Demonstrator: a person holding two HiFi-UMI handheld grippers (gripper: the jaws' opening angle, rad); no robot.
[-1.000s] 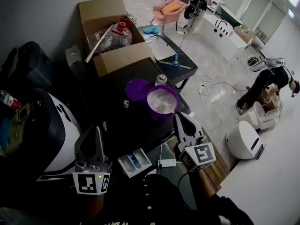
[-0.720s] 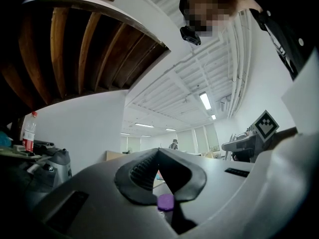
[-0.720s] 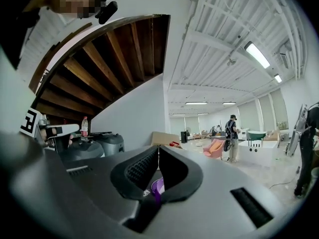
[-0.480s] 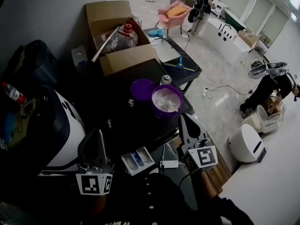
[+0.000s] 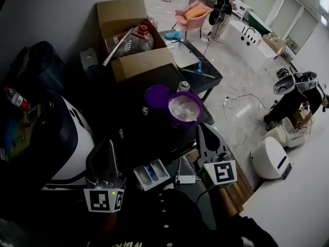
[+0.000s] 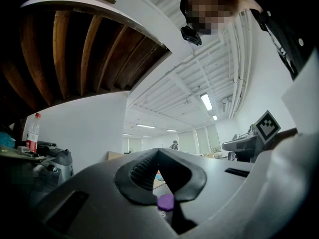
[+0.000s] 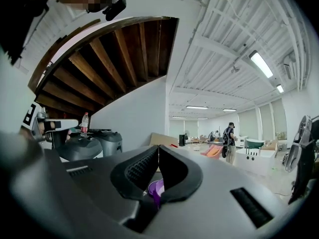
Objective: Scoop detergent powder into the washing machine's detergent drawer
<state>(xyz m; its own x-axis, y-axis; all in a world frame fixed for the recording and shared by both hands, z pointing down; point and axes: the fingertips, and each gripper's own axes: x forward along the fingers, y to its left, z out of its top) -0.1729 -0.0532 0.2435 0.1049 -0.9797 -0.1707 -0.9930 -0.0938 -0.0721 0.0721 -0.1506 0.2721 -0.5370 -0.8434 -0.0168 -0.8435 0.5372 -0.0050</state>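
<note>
Leftmost in the head view stood the washing machine (image 5: 67, 138), white with a dark front. Just right of it hovered the left gripper (image 5: 109, 144); its own view showed the fingers (image 6: 137, 171) closed tip to tip with nothing between them, only a purple shape visible beyond the gap beneath the tips. Next came the detergent drawer (image 5: 151, 174), between the two grippers and below the near edge of the dark counter (image 5: 139, 127), compartments facing up, one of them blue. Whether any powder lay in it could not be told. Farther back on the counter sat a purple lid (image 5: 157, 95), and touching its right side the open purple tub (image 5: 181, 123) holding white detergent powder (image 5: 185, 109). The right gripper (image 5: 201, 128) pointed toward that tub, short of it; its fingers (image 7: 182, 176) were likewise pressed together and empty.
</note>
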